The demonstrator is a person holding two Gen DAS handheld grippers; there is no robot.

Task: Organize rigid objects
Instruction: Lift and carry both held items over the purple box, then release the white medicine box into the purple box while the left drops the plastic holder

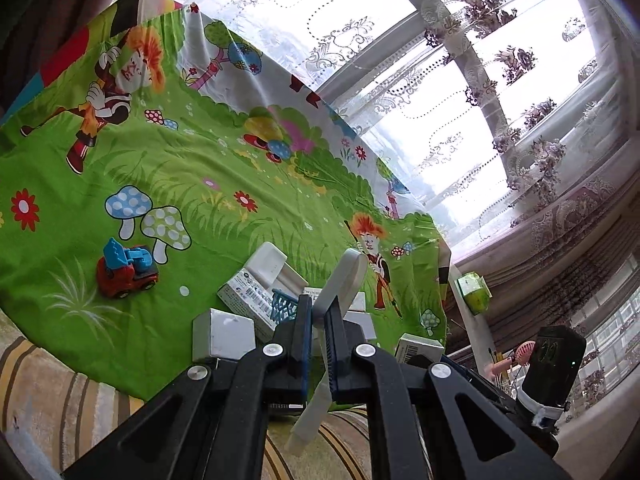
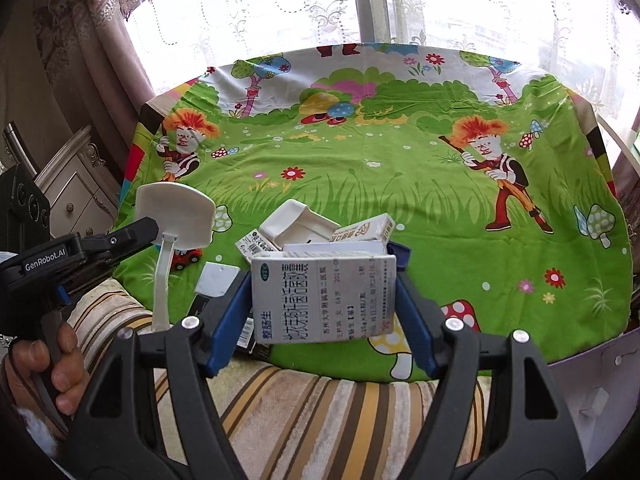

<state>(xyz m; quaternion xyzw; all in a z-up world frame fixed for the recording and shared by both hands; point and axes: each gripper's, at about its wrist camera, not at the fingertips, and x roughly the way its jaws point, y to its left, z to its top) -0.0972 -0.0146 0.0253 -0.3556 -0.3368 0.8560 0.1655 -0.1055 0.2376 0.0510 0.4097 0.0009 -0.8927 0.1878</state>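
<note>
Fingers of the right gripper (image 2: 322,300) clamped the medicine box (image 2: 324,296), the left gripper (image 1: 318,344) pinched the white hoop stand (image 1: 338,292); both probably mid-carry, needing placement beyond the clutter ahead

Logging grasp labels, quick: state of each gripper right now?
Left gripper: shut on the stem of the white plastic paddle-shaped piece, held up off the cloth.
Right gripper: shut on the white cardboard medicine box with green print.
</note>
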